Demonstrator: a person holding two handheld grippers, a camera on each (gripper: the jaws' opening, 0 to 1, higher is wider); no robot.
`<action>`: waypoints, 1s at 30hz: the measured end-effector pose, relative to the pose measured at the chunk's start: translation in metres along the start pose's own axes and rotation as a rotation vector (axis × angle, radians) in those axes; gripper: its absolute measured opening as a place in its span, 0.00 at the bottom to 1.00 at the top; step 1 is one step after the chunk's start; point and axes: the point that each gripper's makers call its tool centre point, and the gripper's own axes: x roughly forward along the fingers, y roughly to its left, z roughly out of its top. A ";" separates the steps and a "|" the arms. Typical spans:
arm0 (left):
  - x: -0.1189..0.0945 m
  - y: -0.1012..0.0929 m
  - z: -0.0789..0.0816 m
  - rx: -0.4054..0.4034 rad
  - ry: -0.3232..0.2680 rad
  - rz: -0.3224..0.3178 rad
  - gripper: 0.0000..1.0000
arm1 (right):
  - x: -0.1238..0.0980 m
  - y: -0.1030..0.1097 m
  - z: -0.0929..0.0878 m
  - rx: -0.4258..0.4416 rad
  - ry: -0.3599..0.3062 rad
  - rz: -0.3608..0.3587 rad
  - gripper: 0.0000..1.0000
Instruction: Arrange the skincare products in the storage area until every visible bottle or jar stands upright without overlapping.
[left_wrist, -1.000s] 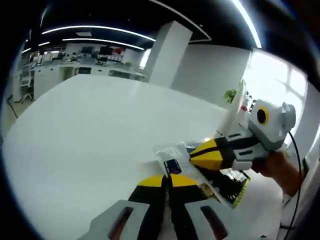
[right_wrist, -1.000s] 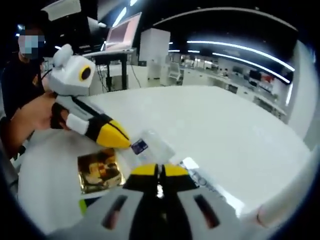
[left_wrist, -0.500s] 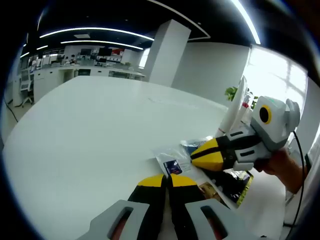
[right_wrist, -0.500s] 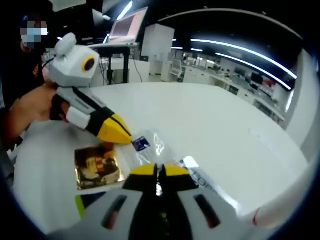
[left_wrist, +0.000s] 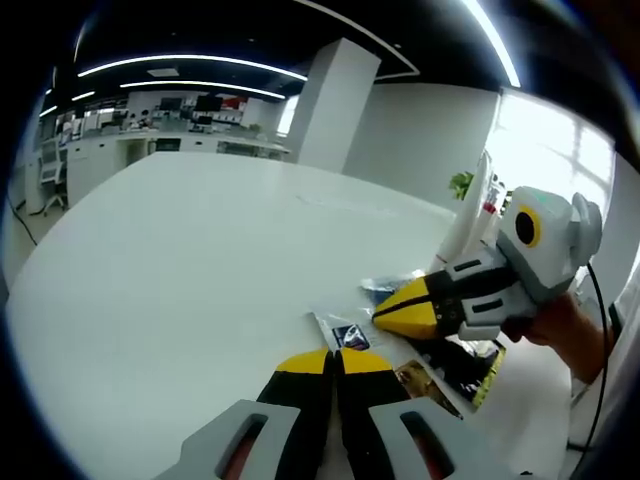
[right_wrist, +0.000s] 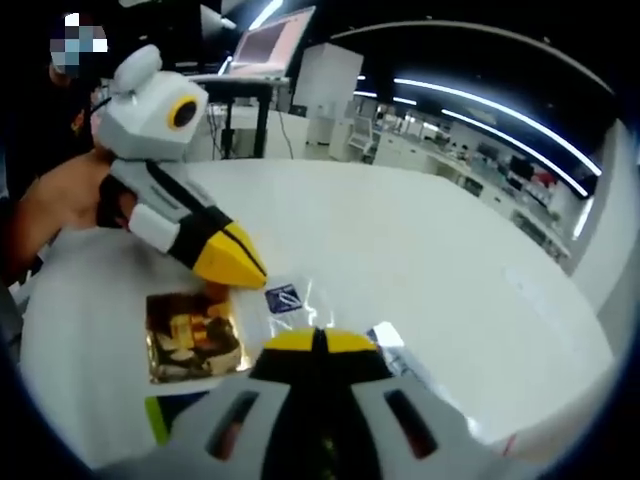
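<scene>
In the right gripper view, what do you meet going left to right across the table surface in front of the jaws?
Person's hand → left gripper → gold foil sachet, below that gripper's tip → clear sachet with a dark blue label → bare white table.

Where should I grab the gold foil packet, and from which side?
Take the gold foil packet by its outer edge, the one away from the clear sachet. It lies flat on the white table, so slide one jaw under that free edge, low and shallow.
</scene>
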 end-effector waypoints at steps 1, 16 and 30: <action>0.000 0.000 0.000 -0.002 -0.003 0.000 0.01 | 0.001 0.000 0.000 0.002 -0.001 0.000 0.00; -0.003 0.005 0.011 0.053 -0.047 0.037 0.00 | 0.004 -0.001 0.001 0.014 -0.007 0.010 0.00; 0.007 -0.005 0.012 0.087 -0.044 -0.001 0.02 | 0.005 0.002 0.006 0.003 -0.032 0.029 0.00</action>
